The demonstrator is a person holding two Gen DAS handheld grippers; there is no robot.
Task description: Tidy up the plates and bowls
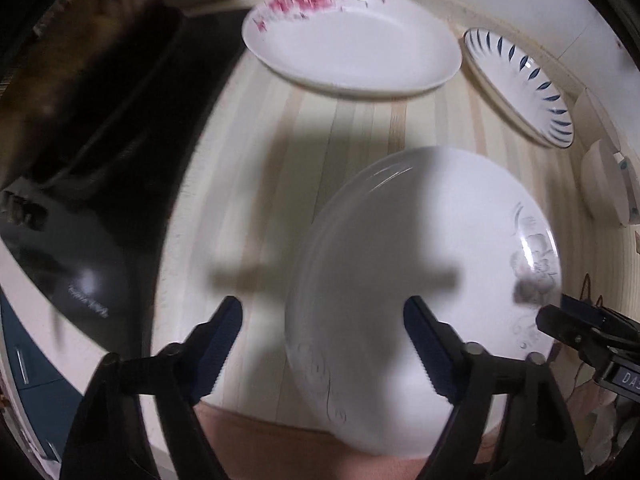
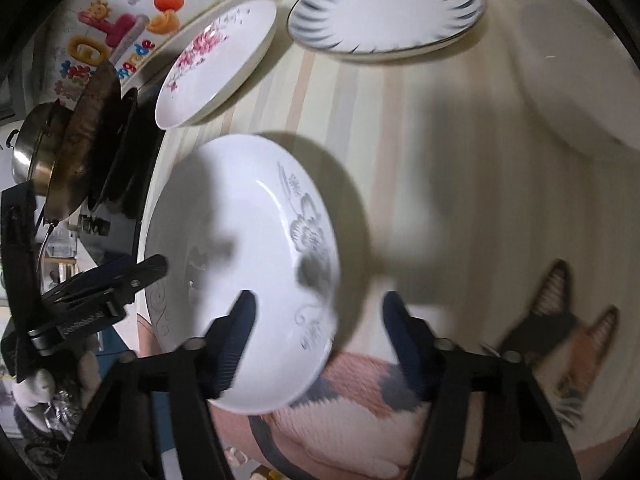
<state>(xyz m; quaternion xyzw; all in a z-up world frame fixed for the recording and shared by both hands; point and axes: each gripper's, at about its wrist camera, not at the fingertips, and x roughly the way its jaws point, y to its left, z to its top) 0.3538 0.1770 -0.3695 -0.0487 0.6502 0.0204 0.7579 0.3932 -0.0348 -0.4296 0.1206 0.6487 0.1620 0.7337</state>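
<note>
Plates lie unstacked: grey-flower plate (image 1: 420, 280) nearest, pink-flower plate (image 1: 352, 40) and blue-striped plate (image 2: 386, 12) (both untouched) beyond; your left claw (image 1: 322, 346) and right claw (image 2: 316, 338) gape wide, empty

Bare countertop (image 1: 248, 184) along its left edge, grey-flowered plate (image 1: 400, 280) blocking the front edge, pink-flowered plate (image 1: 352, 48) and blue-striped plate (image 1: 520, 84) lining the back edge.

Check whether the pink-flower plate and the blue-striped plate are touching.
Apart. The right wrist view shows a thin strip of table between the pink-flower plate and the blue-striped plate.
</note>
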